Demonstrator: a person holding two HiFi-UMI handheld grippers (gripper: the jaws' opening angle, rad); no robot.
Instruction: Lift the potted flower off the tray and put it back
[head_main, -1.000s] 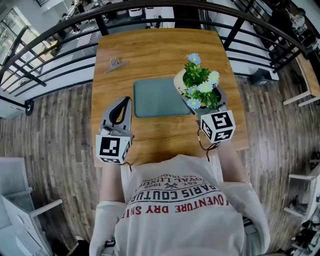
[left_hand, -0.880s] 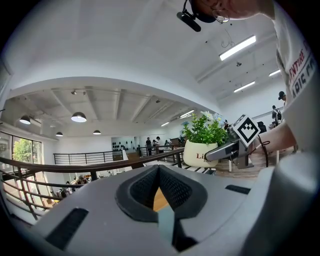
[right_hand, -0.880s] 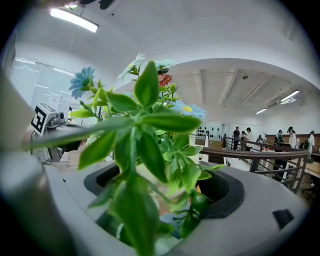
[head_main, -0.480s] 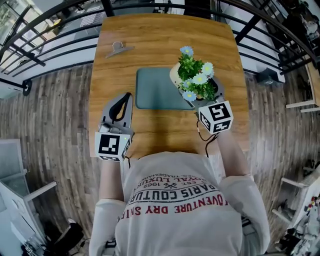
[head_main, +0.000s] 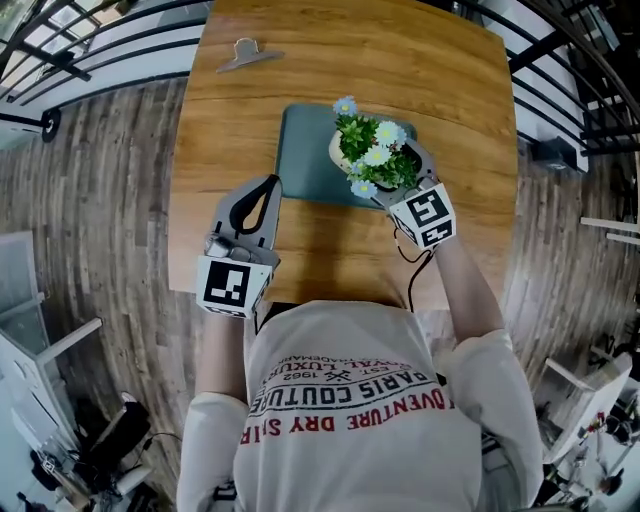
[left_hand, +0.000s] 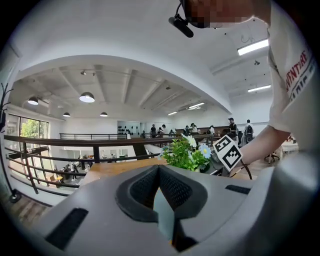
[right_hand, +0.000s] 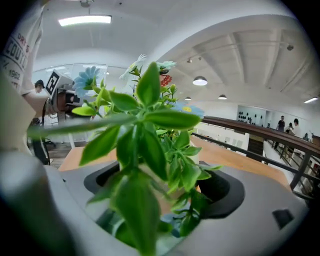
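The potted flower (head_main: 372, 160), green leaves with blue and white blooms in a cream pot, is over the right part of the grey-green tray (head_main: 305, 170). My right gripper (head_main: 392, 172) is shut on the potted flower, one jaw on each side of the pot. I cannot tell whether the pot touches the tray. In the right gripper view the leaves (right_hand: 150, 125) fill the space between the jaws of the right gripper (right_hand: 160, 187). My left gripper (head_main: 268, 188) is shut and holds nothing, at the tray's left front corner. The left gripper view has the flower (left_hand: 186, 154) at right.
The wooden table (head_main: 440, 70) has a metal binder clip (head_main: 243, 52) at its far left. A black railing (head_main: 90, 40) runs round the far and side edges. Wooden floor lies beyond both sides.
My right gripper has carried the potted flower left, from the tray's right edge to over its right part. The left gripper has stayed shut near the tray's left front corner.
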